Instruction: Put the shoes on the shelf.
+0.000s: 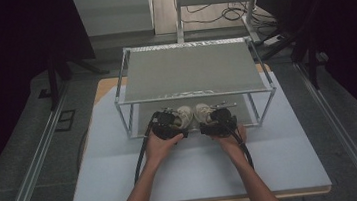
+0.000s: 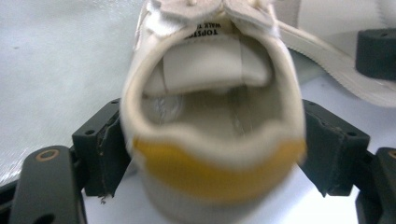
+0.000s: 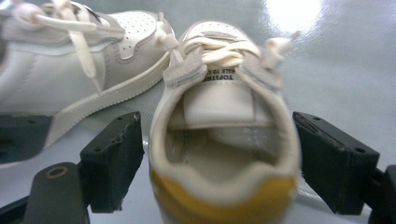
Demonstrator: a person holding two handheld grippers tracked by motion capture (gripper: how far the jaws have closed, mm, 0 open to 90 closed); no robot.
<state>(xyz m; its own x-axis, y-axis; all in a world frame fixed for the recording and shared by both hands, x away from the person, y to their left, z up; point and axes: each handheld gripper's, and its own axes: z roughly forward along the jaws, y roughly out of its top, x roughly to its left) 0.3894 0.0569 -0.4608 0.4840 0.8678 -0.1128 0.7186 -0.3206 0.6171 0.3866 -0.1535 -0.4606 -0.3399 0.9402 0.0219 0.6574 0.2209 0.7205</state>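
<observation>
Two white sneakers with yellow heel tabs sit side by side on the lower shelf of a metal rack (image 1: 121, 104), heels toward me. My left gripper (image 1: 175, 121) (image 2: 212, 123) is shut on the heel of the left sneaker (image 1: 184, 113) (image 2: 210, 107), with a black pad against each side. My right gripper (image 1: 214, 119) (image 3: 217, 140) grips the heel of the right sneaker (image 1: 202, 111) (image 3: 224, 135) the same way. The right gripper view has the left sneaker (image 3: 60, 70) lying to its left. The right sneaker's sole (image 2: 336, 51) crosses the top right of the left gripper view.
The rack's grey upper shelf (image 1: 193, 69) overhangs the sneakers, and its posts stand at the corners. The rack sits on a pale blue board (image 1: 199, 171) with open surface in front of my hands. Cables trail from both grippers. Floor rails run along both sides.
</observation>
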